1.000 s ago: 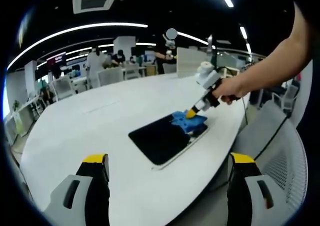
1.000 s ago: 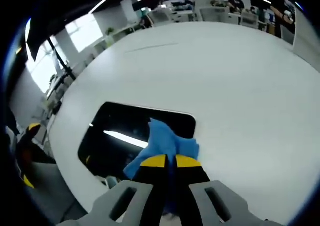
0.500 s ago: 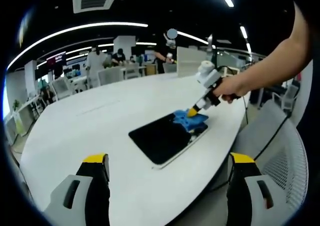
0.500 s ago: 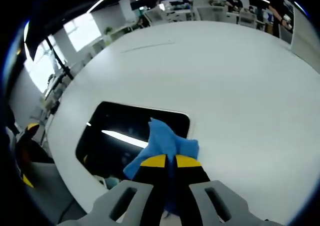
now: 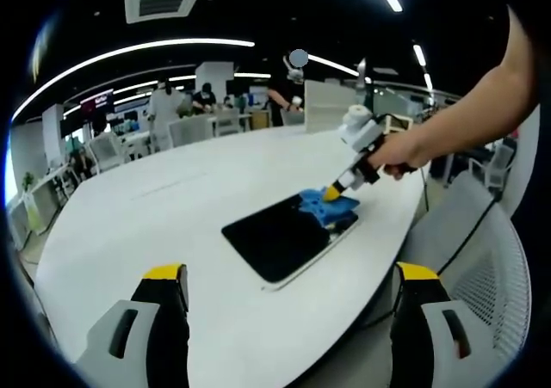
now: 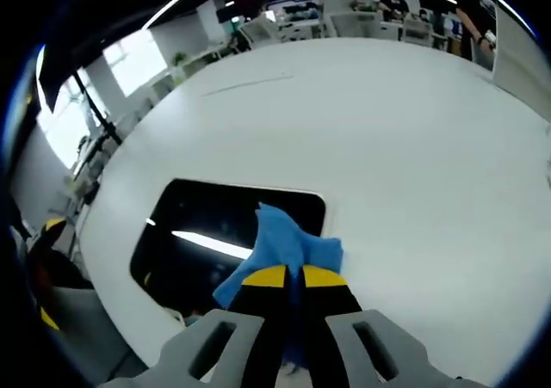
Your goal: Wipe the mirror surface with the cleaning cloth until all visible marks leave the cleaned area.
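Two claws: right claw (image 6: 287,276) pinches blue cloth (image 6: 284,242) on mirror (image 6: 211,237); left claw (image 5: 288,278) spread.

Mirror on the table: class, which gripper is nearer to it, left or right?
Right. The right gripper presses the cloth onto the mirror at its far end; the left gripper hangs open, back from the near edge.

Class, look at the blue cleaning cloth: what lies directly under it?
The blue cleaning cloth, clamped by the right gripper, rests on one end of the dark mirror lying on the white table. Any marks beneath the cloth are covered.
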